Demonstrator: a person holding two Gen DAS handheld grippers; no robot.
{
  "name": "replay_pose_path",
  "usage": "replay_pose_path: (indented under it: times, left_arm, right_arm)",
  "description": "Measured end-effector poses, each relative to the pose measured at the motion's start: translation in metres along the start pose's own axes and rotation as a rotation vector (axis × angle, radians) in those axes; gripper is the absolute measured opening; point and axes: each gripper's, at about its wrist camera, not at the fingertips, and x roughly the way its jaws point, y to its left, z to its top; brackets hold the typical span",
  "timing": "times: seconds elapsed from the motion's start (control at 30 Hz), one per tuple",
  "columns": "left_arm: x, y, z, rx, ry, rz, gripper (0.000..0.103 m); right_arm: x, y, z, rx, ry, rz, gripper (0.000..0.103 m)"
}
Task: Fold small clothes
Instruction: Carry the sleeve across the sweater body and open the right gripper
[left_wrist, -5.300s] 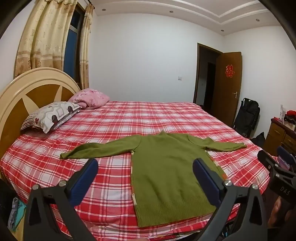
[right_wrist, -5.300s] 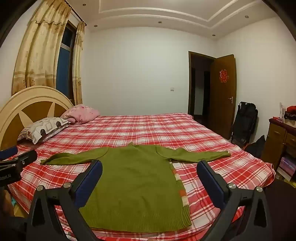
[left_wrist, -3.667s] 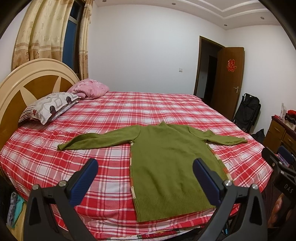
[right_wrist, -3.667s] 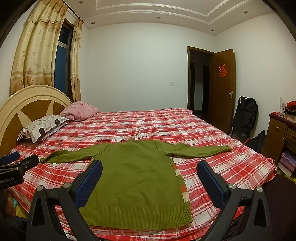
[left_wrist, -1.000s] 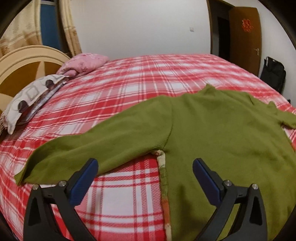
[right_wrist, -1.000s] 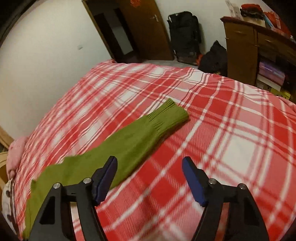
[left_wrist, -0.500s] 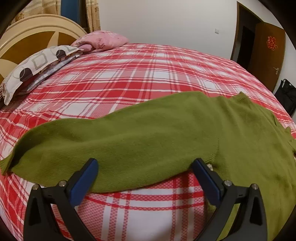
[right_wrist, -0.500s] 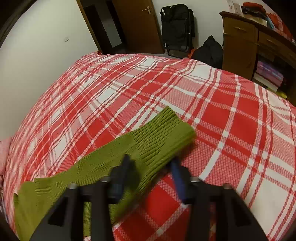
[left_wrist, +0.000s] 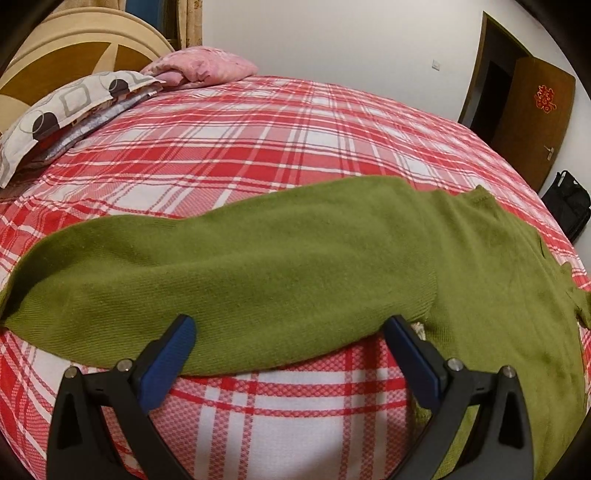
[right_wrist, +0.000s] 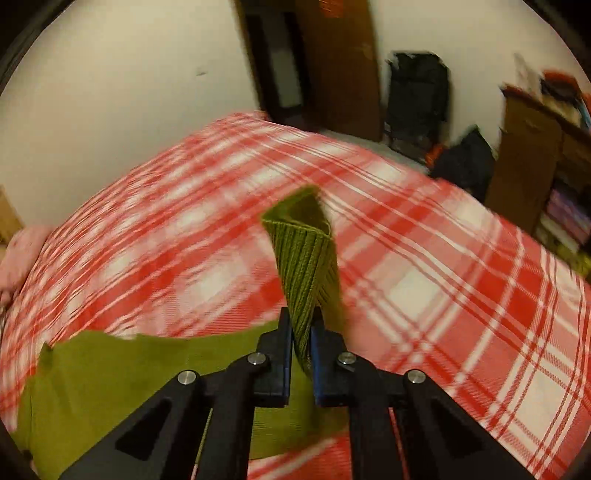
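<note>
Sweater (left_wrist: 332, 258), green ribbed knit: right tongs (right_wrist: 301, 332) pinching cuff (right_wrist: 303, 251), left tongs (left_wrist: 291, 332) spread.

A bed (left_wrist: 280, 147) under a red-and-white plaid cover fills the room. At its far left stands a rounded cream and brown headboard (left_wrist: 74, 48), with a grey patterned pillow (left_wrist: 62, 110) against it and a pink pillow (left_wrist: 199, 68) just beyond. A curtain (left_wrist: 190, 22) hangs behind them. On the far right a brown door (left_wrist: 535, 110) bearing a red emblem stands open. A black bag (right_wrist: 417, 96) leans against the wall, near a wooden dresser (right_wrist: 532, 158) with cluttered shelves.
</note>
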Motion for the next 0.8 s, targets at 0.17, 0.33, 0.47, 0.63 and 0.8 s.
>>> replay_pose_path:
  times: [0.17,0.33,0.47,0.63,0.8]
  left_arm:
    - [0.0,0.001,-0.001,-0.001,-0.001,-0.013,0.103]
    - [-0.001,0.003,-0.002,-0.01,-0.008,-0.034,0.103]
    - [0.0,0.002,-0.002,-0.012,-0.011,-0.04,0.103]
    - [0.001,0.002,-0.001,-0.017,-0.012,-0.042,0.103]
    - [0.001,0.003,-0.003,-0.024,-0.017,-0.053,0.103]
  right_arm:
    - [-0.02,0.067,0.0,-0.111,-0.029,0.074,0.008]
    - [-0.036,0.13,-0.01,-0.21,-0.043,0.148,0.008]
    - [-0.051,0.173,-0.021,-0.268,-0.051,0.214,0.008]
    - [-0.067,0.235,-0.046,-0.367,-0.051,0.295,0.008]
    - [-0.078,0.299,-0.085,-0.5,-0.059,0.351,0.008]
